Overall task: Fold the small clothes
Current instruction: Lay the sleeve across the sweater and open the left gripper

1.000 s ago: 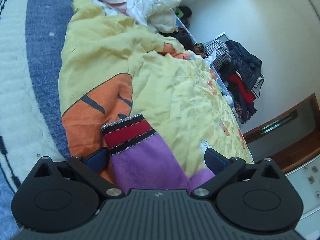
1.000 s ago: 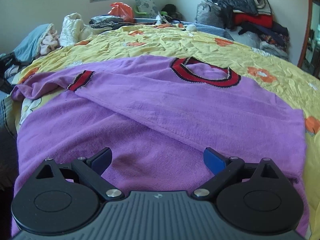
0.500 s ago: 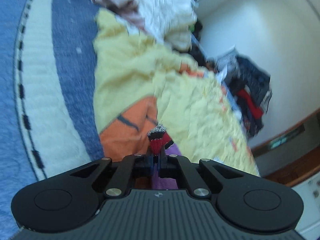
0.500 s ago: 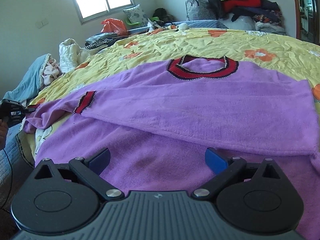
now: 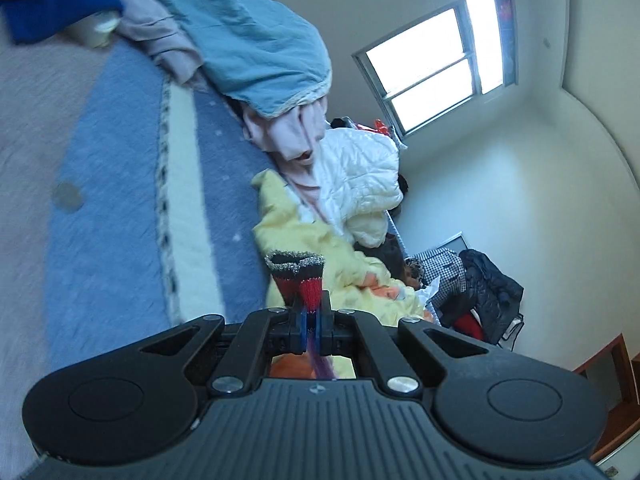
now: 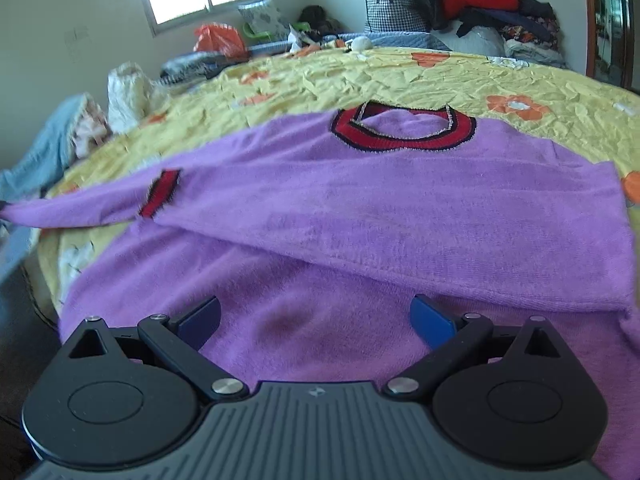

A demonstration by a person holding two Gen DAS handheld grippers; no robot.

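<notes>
Left hand-held gripper (image 5: 310,322) clamped on sleeve cuff (image 5: 298,276); right hand-held gripper (image 6: 316,316) wide over purple sweater (image 6: 360,216) on bed (image 6: 400,76). Carry cuff across chest, taut, flat.

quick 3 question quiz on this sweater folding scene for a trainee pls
1. True or false: the right hand-held gripper is shut on the sweater.
2. What does the left hand-held gripper hold? A) the collar B) a sleeve cuff C) the bedsheet
3. Fill in: the other sleeve lies folded across the sweater's ____.

Key:
1. False. Its jaws stand wide open above the purple cloth.
2. B. The jaws are shut on the red and black cuff, lifted off the yellow bedsheet; the collar lies flat on the sweater.
3. Body. The sleeve crosses it below the collar, its cuff toward the picture's left.
</notes>
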